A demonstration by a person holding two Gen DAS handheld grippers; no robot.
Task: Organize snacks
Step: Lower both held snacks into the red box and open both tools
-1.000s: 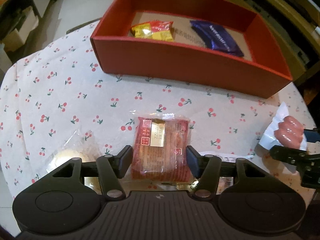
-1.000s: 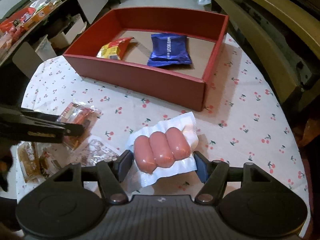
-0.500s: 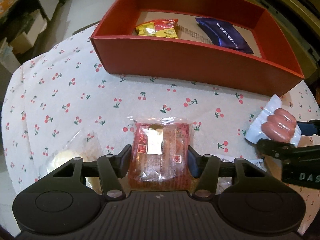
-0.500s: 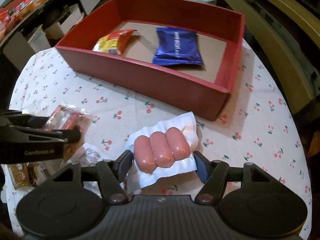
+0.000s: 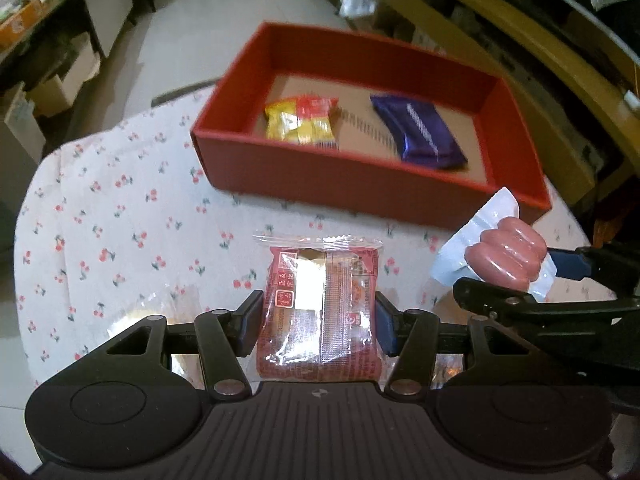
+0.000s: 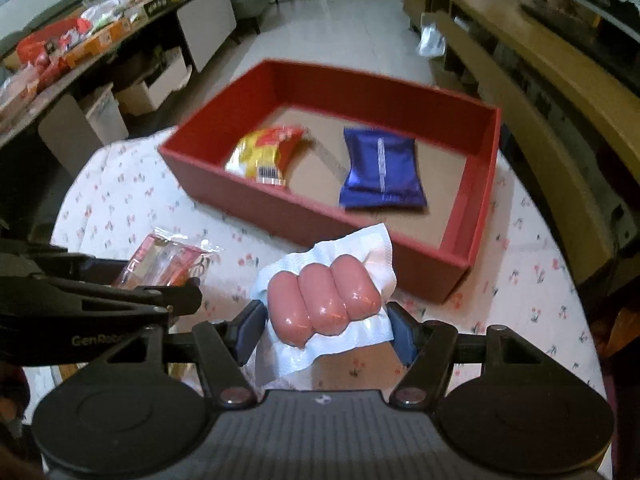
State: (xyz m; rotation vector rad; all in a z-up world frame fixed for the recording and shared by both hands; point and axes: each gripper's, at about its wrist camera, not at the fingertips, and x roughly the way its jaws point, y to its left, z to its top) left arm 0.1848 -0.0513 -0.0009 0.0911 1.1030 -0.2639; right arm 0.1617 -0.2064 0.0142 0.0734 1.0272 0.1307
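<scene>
My left gripper (image 5: pixel 319 320) is shut on a red cake packet (image 5: pixel 320 304) in clear wrap, held above the cherry-print tablecloth (image 5: pixel 120 220). My right gripper (image 6: pixel 326 322) is shut on a white pack of three pink sausages (image 6: pixel 322 300), also off the table. Ahead stands the red box (image 5: pixel 360 184) with a yellow-red snack bag (image 5: pixel 300 120) and a blue biscuit packet (image 5: pixel 420 132) lying on its cardboard floor. In the right wrist view the left gripper (image 6: pixel 188 300) and its red cake packet (image 6: pixel 160 264) show at the left, before the red box (image 6: pixel 280 216).
A clear-wrapped pale bun (image 5: pixel 160 312) lies on the cloth under my left gripper. A wooden bench (image 6: pixel 560 80) runs along the right of the round table. A low shelf with boxed goods (image 6: pixel 80 48) stands at the far left across the tiled floor.
Both grippers have risen with their packets, lifting them off the cloth. The red box now appears farther and its inside shows more fully.
</scene>
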